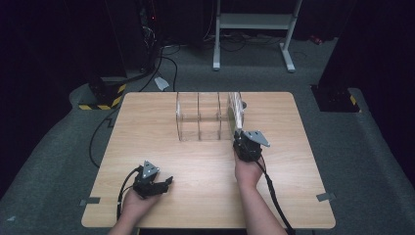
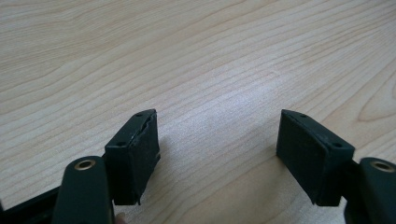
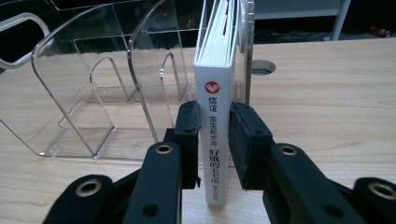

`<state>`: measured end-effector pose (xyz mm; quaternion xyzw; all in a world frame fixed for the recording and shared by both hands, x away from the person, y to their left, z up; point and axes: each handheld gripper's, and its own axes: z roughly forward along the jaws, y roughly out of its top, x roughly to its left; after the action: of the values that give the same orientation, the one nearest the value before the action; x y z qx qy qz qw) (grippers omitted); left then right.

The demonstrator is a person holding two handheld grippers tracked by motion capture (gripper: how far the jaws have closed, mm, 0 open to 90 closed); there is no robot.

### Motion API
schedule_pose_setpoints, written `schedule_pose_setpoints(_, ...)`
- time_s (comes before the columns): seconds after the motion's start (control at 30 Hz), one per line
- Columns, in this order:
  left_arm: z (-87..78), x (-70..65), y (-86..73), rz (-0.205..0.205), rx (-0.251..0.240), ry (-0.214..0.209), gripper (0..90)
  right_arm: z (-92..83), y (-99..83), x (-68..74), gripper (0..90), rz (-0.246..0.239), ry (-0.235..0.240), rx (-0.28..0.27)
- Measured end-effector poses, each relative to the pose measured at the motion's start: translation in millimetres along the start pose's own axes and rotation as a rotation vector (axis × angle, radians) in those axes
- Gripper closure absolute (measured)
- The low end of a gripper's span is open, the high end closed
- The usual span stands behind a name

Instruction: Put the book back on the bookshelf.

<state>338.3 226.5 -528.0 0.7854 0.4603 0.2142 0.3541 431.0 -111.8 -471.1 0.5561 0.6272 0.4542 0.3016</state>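
Note:
A white book point(image 3: 215, 79) with a red logo and dark characters on its spine stands upright in the rightmost slot of a clear acrylic file rack point(image 3: 88, 88). My right gripper point(image 3: 212, 140) is shut on the book's spine, one black pad on each cover. In the high view the book point(image 1: 236, 110) shows at the rack's point(image 1: 200, 117) right end, with the right gripper point(image 1: 241, 139) just in front of it. My left gripper point(image 2: 217, 144) rests low over bare wood with its jaws wide apart and nothing between them; in the high view this left gripper point(image 1: 164, 183) sits near the table's front left.
The wooden table point(image 1: 147, 132) has rounded corners and a round cable hole point(image 3: 262, 68) behind the book. The rack's left and middle slots hold nothing. Cables trail from both grippers off the front edge. A white metal stand point(image 1: 254, 22) is on the floor beyond.

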Motion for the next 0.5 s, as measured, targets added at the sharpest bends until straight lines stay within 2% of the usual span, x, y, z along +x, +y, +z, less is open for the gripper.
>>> schedule_pose_setpoints(0.23,0.0,-0.1,0.0,-0.001,0.000,0.000,29.8,0.0,0.6,0.3,72.9,0.006,-0.003,0.004)
schedule_pose_setpoints(0.5,0.0,-0.1,0.0,-0.002,0.000,0.000,29.8,-3.4,3.5,1.2,69.3,0.001,0.006,-0.018)
